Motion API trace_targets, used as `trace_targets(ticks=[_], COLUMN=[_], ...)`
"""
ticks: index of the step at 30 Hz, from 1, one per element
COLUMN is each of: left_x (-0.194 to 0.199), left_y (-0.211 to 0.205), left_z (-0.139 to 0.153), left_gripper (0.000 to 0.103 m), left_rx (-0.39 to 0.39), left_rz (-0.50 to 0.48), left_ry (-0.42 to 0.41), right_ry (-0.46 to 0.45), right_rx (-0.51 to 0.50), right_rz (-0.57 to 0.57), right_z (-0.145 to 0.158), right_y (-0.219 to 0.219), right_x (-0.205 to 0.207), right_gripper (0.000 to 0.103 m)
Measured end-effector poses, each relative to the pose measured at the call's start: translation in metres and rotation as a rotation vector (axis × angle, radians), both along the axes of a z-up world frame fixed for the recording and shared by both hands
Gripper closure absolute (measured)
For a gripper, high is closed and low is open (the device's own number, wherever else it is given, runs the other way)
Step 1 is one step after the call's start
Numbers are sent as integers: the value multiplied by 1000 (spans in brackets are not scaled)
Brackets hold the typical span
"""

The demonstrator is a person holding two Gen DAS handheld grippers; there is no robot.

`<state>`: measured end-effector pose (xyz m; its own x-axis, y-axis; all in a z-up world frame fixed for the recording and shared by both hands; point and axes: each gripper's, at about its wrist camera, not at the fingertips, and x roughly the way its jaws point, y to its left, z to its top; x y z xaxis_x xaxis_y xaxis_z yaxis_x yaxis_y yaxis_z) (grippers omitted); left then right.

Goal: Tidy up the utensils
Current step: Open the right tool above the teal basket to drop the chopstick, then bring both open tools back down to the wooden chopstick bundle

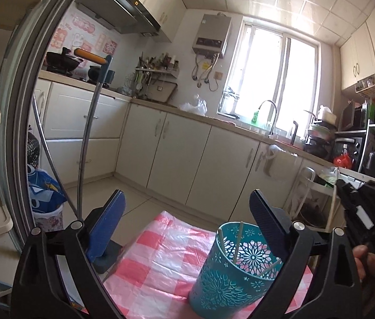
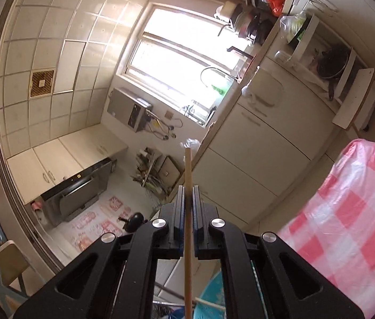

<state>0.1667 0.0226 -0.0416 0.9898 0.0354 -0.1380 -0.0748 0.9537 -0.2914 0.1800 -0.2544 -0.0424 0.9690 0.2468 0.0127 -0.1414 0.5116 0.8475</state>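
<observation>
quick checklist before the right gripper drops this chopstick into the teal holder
1. Right gripper shut on the chopstick: ok.
2. Chopstick straight between the pads, not skewed: ok.
3. Teal holder upright on the checked cloth: ok.
4. Room in the holder beside the chopsticks already inside: ok.
5. Left gripper open, clear of the holder mouth: not ok, its right finger overlaps the rim in view.
6. Chopstick tip aligned over the opening: cannot tell.

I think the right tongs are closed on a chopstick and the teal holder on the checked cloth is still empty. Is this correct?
Not quite. The holder is not empty: the left wrist view shows chopsticks already standing in it. The rest holds: the right tongs are closed on a chopstick, and the holder sits on the checked cloth.
</observation>
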Motion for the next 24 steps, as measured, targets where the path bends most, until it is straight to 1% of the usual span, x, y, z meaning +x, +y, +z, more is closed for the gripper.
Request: trace_targets(ticks=[2, 4, 7, 10, 12, 13, 16, 18, 20, 21, 22, 23, 24], left_x=[1, 3, 5, 6, 5, 4, 2, 3, 4, 5, 5, 6, 6], left_y=[2, 5, 14, 20, 20, 20, 20, 21, 18, 18, 16, 14, 12], left_z=[0, 0, 0, 0, 0, 0, 0, 0, -1, -2, -3, -4, -5], left_gripper=[12, 12, 12, 12, 11, 11, 10, 9, 8, 8, 8, 8, 8], left_rx=[0, -2, -20, -46, -44, -36, -22, -19, -9, -3, 9, 20, 35], left_rz=[3, 8, 20, 28, 27, 24, 14, 8, 0, -4, -11, -17, -23], left_ry=[1, 7, 25, 36, 38, 37, 41, 56, 75, 83, 97, 111, 128], right_ry=[2, 29, 78, 114, 141, 150, 169, 186, 217, 235, 263, 308, 355], right_rx=[-43, -101, -218, -284, -333, -355, -432, -493, -527, -536, -547, -563, -576], right_rz=[-31, -38, -40, -31, -12, 0, 49, 91, 130, 157, 186, 205, 221], right_z=[-2, -10, -19, -34, -39, -41, -39, -33, -29, -30, -31, -35, -39], right_y=[12, 22, 38, 46, 53, 56, 62, 63, 61, 59, 56, 55, 54], right_x=[9, 20, 23, 22, 18, 13, 1, -16, -32, -41, -51, -63, -73], right_gripper=[97, 97, 97, 96, 95, 90, 86, 82, 74, 71, 61, 55, 55])
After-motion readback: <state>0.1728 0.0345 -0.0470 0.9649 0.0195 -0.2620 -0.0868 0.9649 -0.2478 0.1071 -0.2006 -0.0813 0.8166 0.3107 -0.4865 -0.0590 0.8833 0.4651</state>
